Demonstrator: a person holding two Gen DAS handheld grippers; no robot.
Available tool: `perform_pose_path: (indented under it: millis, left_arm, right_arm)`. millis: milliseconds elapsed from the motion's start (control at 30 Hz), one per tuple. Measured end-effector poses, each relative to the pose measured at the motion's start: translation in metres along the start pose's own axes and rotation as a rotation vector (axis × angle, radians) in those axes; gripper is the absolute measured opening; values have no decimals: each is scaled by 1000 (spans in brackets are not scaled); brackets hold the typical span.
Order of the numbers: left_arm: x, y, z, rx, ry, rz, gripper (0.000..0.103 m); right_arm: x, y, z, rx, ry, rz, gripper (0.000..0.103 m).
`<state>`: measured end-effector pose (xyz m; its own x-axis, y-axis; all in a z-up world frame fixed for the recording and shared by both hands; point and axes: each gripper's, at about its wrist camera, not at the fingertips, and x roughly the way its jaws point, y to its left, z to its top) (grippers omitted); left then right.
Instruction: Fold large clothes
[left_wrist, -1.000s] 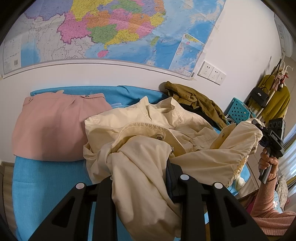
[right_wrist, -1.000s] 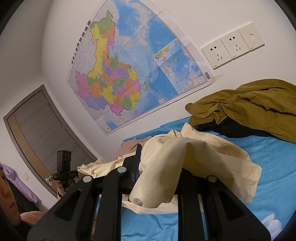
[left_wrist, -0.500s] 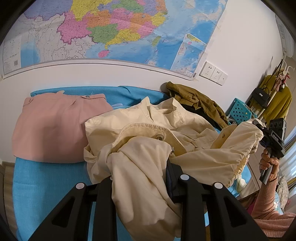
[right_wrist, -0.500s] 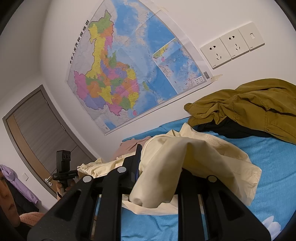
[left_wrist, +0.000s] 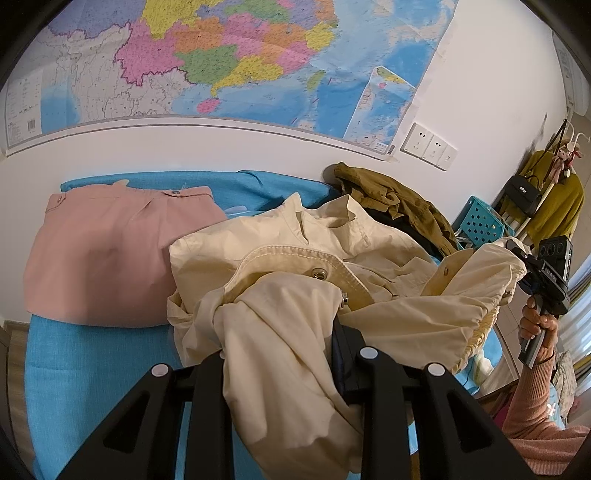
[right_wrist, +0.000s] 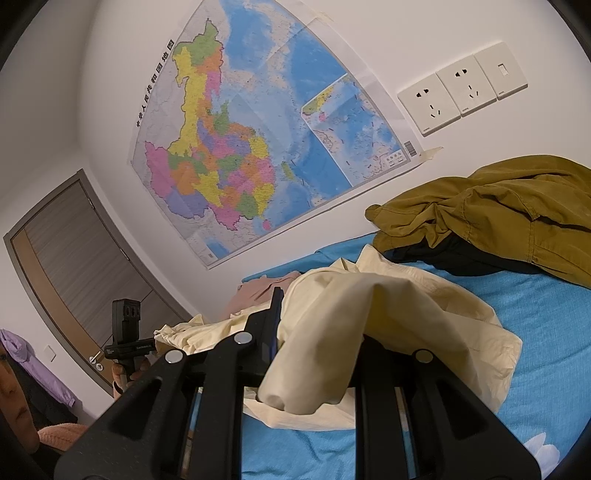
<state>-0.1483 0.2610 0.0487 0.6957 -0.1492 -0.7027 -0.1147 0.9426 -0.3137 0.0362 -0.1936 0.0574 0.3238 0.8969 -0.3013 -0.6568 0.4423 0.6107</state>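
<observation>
Our left gripper (left_wrist: 280, 354) has its jaws nipped on a thick bunch of the cream jacket (left_wrist: 295, 266), the cloth spilling down between and over the black fingers. Our right gripper (right_wrist: 314, 354) is likewise clamped on a fold of the same jacket (right_wrist: 388, 314), which drapes over its jaws and hides the tips. The jacket hangs stretched between our two grippers, with its collar and body crumpled on the blue bed (left_wrist: 92, 369).

In the left view the jacket's left edge overlaps the folded pink garment (left_wrist: 103, 258), which lies flat near the wall. Behind the jacket an olive garment (left_wrist: 399, 199) is heaped against the wall, over something dark. Open blue sheet lies in front of the pink garment, on the near left. In the right view a wide stretch of bare sheet (right_wrist: 546, 332) lies right of the jacket, in front of the olive heap (right_wrist: 498, 206).

We see the bed pushed against a white wall carrying a large coloured map (left_wrist: 221, 59) and a row of sockets (right_wrist: 461, 85). A blue perforated crate (left_wrist: 480, 221) and a rack with a mustard coat (left_wrist: 554, 199) stand past the bed's far end. A grey door (right_wrist: 74, 273) shows in the right view.
</observation>
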Motion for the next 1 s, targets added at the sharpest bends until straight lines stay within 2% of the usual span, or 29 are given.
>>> perform_pose_path:
  millis: [1000]
  left_arm:
    - [4,4,7,-20,13,7,26]
  right_arm:
    - [9,-11,7,14,12,-6,16]
